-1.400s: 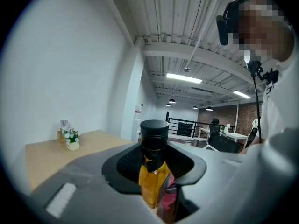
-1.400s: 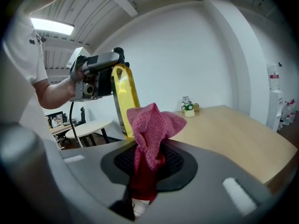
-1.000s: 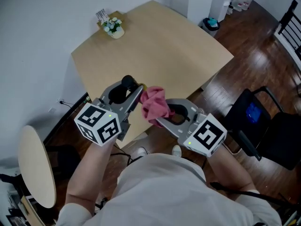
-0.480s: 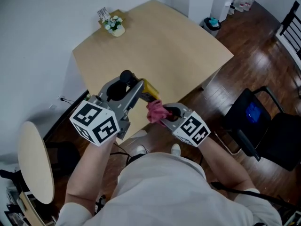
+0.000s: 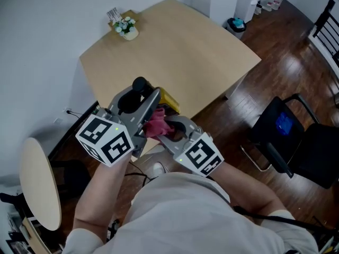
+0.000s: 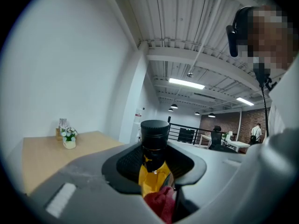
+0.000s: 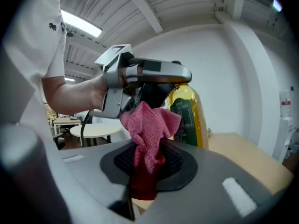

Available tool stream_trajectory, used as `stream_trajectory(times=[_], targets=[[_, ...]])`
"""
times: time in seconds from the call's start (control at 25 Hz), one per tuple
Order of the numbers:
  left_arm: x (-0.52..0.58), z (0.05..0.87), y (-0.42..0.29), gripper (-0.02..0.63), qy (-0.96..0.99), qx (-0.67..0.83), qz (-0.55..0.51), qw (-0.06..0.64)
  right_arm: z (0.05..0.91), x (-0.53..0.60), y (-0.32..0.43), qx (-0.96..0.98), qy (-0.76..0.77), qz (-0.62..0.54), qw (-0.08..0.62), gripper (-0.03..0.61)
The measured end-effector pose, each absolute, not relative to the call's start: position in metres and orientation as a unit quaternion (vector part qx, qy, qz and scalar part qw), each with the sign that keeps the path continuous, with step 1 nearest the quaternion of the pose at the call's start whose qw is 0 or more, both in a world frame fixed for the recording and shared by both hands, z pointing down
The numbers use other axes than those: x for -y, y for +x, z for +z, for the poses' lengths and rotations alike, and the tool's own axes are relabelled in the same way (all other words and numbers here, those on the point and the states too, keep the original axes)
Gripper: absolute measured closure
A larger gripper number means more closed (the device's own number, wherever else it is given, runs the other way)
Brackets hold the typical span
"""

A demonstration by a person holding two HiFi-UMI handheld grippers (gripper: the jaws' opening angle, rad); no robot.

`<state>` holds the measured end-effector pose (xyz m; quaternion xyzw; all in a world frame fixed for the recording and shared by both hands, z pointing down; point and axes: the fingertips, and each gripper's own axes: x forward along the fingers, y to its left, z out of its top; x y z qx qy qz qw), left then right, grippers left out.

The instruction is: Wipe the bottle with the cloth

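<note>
Bottle (image 5: 168,98), yellow with a black cap, held in the air over the near worktop (image 5: 175,41) edge. Left gripper (image 5: 144,97) jaws clamped on its neck, just under the cap. Cloth (image 5: 155,125) pinched in right gripper (image 5: 167,127) jaws, pressed on the bottle body at about 5 o'clock from the cap. Risk: neck-only hold, so a hard wipe could twist the bottle or slip it out. Bunched cloth may snag the left jaws. Flower pot (image 5: 127,30) at 11 o'clock, well apart.

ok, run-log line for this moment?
left gripper: shut on yellow plastic bottle with black cap | right gripper: shut on pink cloth | cloth against bottle body | both held in air
</note>
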<state>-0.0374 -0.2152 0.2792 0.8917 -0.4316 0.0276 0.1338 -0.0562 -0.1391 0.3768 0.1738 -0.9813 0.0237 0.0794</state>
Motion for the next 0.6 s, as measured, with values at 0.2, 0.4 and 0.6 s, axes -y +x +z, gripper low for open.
stream_trajectory(times=[0.2, 0.4, 0.6], targets=[[0.208, 0.272, -0.046, 0.463, 0.891, 0.433, 0.015, 0.138, 0.395, 0.15, -0.065, 0.971, 0.215, 0.023, 0.101, 0.491], [0.204, 0.261, -0.064, 0.463, 0.891, 0.434, 0.007, 0.131, 0.446, 0.154, -0.057, 0.959, 0.238, 0.068, 0.137, 0.489], [0.203, 0.256, -0.077, 0.463, 0.893, 0.433, 0.002, 0.125, 0.476, 0.164, -0.034, 0.946, 0.267, 0.091, 0.161, 0.491]])
